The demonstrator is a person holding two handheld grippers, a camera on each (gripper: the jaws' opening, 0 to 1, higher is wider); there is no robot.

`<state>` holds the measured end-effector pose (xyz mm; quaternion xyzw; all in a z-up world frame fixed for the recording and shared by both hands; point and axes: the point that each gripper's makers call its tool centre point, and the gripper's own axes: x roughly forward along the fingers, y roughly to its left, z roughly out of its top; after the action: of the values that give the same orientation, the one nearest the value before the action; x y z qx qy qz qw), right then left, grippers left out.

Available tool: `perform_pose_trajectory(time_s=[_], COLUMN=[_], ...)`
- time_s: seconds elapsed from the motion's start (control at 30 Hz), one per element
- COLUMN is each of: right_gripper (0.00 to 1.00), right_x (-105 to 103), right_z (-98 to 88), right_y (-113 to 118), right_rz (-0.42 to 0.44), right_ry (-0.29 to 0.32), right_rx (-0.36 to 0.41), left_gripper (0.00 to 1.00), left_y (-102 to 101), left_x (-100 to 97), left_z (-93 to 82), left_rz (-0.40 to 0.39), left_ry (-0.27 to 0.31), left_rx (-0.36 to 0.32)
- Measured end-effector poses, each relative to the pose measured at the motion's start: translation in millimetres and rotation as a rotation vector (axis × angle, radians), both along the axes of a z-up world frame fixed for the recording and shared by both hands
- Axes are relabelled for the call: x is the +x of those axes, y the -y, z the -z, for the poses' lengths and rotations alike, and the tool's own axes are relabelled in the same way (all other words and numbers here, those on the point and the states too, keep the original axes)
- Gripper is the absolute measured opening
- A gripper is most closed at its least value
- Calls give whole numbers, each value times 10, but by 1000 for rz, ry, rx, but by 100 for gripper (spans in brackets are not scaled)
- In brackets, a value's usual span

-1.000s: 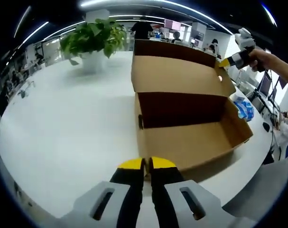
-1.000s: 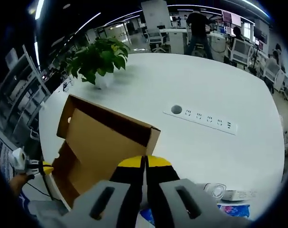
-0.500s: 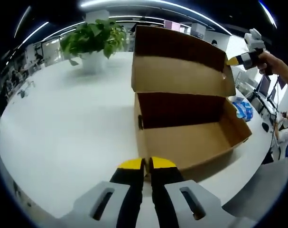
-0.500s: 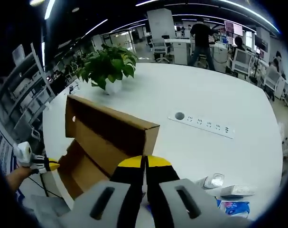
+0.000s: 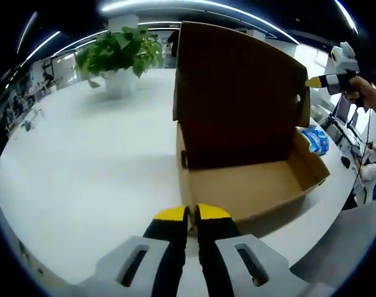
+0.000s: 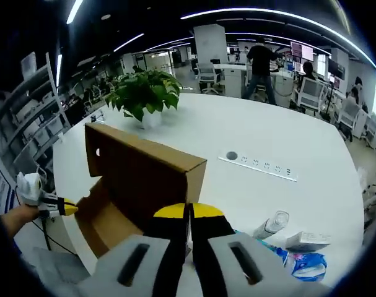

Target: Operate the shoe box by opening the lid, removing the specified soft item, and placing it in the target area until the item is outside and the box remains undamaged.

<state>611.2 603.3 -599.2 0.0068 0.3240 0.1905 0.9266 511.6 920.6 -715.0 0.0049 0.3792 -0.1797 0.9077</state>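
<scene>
A brown cardboard shoe box (image 5: 249,185) stands on the white table (image 5: 82,161), and what I see of its inside is bare cardboard. Its hinged lid (image 5: 237,86) is raised almost upright. In the left gripper view my left gripper (image 5: 192,213) is shut with nothing in it, just short of the box's near wall. My right gripper (image 5: 311,81) comes in at the upper right, at the lid's free corner. In the right gripper view my right gripper (image 6: 189,211) is shut at the corner of the lid (image 6: 144,167), and my left gripper (image 6: 64,207) shows beyond the box (image 6: 107,226).
A potted plant (image 5: 119,52) (image 6: 144,93) stands at the far side of the table. A power strip (image 6: 259,166) lies in the tabletop. A blue packet (image 6: 305,266) (image 5: 316,141), a clear bottle (image 6: 268,224) and a small white box (image 6: 308,240) lie beside the box. People stand at desks behind.
The lid has swung up from leaning back to almost upright, following my right gripper as it rose. The left gripper has stayed where it was.
</scene>
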Motion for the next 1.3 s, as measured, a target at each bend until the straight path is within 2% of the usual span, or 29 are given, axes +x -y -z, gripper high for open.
perform_pose_trajectory(time_s=[0.3, 0.63, 0.67, 0.7, 0.77, 0.83, 1.03, 1.3], right_gripper=[0, 1, 1, 1, 2, 2, 3, 4], right_x=[-229, -445, -471, -496, -531, -561, -662, -791], right_z=[-38, -28, -25, -33, -14, -8, 16, 81], right_y=[-47, -92, -101, -134, -122, -122, -162, -189], right_rz=[-9, 4, 0, -51, -17, -20, -32, -33], right_ry=[36, 69, 70, 87, 80, 88, 104, 125], right_rx=[4, 42, 45, 32, 49, 48, 52, 47], left_gripper=[2, 3, 3, 2, 1, 1, 6, 11], left_y=[2, 4, 5, 2, -16, -31, -79, -81], left_x=[5, 4, 4, 7, 21, 54, 133, 177], left_z=[0, -22, -34, -49, -102, -186, -437, -721], left_rz=[-2, 4, 5, 5, 4, -3, 1, 56], left_ry=[-2, 4, 7, 12, 29, 55, 138, 217], left_rx=[-10, -16, -15, -13, -12, -23, -19, 4])
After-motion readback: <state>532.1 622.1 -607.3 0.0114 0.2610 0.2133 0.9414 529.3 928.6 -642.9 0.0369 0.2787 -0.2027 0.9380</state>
